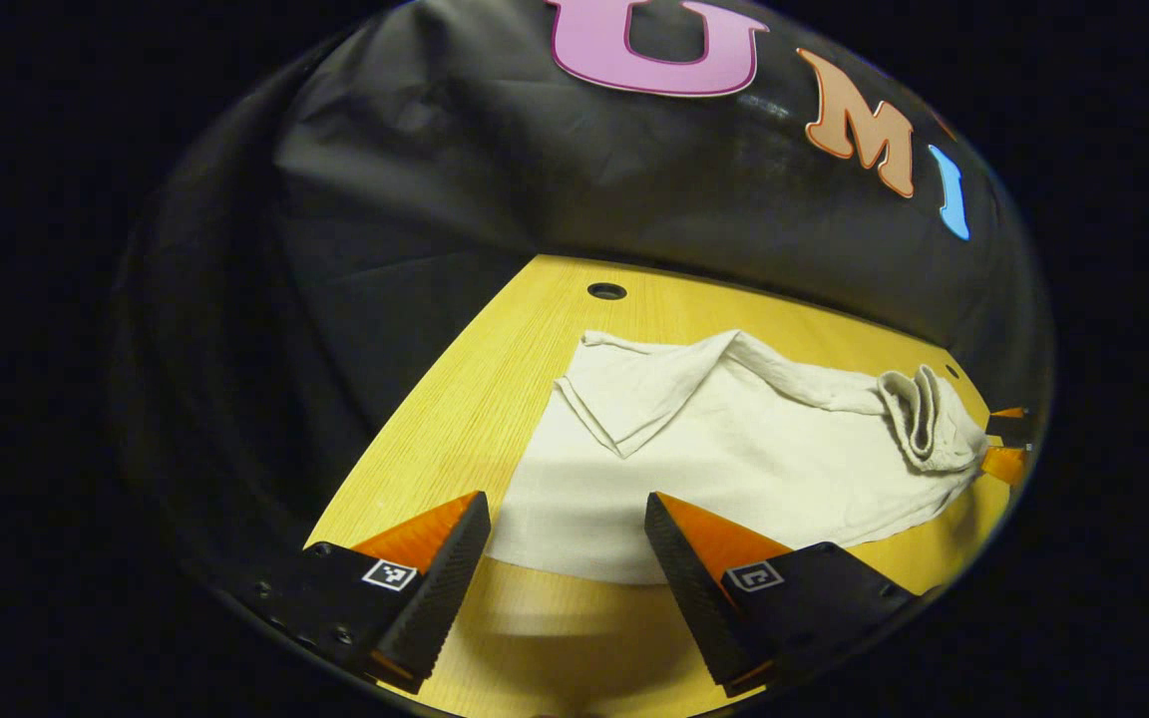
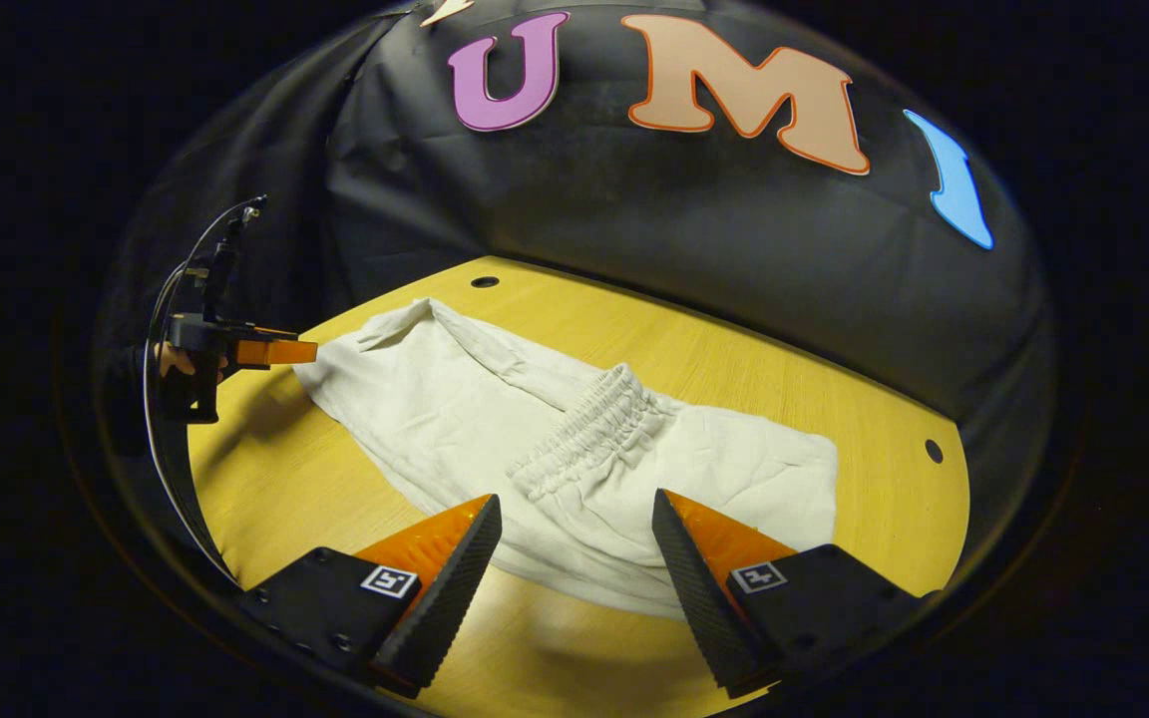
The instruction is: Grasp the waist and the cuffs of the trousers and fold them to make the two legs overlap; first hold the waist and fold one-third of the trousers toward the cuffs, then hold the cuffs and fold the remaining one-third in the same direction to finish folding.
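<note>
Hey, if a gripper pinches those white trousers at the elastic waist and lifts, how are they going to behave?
The trousers will probably drape limply: the cloth lies wrinkled and folded over itself on the table. The gathered waist looks bunched and thicker, so likely an easier pinch. Thin fabric suggests they are light, and may drag across the smooth wood.

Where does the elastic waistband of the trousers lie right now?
In the right gripper view, the waistband lies folded over the middle of the trousers on the table, just beyond the open right gripper.
</note>
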A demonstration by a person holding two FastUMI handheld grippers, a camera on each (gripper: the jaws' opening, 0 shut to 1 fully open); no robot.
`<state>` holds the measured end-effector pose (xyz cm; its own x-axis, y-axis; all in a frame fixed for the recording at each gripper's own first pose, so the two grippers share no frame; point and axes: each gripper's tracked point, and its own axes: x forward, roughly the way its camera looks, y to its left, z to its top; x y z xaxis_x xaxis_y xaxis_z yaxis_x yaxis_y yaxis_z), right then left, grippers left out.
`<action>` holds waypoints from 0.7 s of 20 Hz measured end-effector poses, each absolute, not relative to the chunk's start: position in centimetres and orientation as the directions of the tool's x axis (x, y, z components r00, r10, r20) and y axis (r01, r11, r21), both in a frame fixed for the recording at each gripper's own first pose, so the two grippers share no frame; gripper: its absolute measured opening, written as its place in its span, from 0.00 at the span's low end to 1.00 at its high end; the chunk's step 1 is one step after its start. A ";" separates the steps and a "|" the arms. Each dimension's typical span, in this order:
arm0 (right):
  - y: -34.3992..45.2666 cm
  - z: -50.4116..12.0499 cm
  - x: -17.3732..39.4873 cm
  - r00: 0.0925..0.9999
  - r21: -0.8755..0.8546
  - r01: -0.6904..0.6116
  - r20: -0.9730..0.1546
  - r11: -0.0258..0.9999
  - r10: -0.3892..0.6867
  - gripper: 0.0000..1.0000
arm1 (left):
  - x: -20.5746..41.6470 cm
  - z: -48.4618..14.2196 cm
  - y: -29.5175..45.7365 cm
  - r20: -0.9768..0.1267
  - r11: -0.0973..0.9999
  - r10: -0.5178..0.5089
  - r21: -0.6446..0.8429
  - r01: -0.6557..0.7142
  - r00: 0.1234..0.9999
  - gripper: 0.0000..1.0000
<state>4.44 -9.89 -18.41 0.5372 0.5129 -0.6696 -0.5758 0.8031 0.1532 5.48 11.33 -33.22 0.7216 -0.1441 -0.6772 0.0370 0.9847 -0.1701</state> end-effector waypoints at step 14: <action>-11.0 -18.6 4.2 0.554 0.143 -0.525 -0.691 0.839 0.465 0.98 | 6.4 -35.7 8.8 -0.750 0.983 -0.181 -0.119 0.138 0.637 0.53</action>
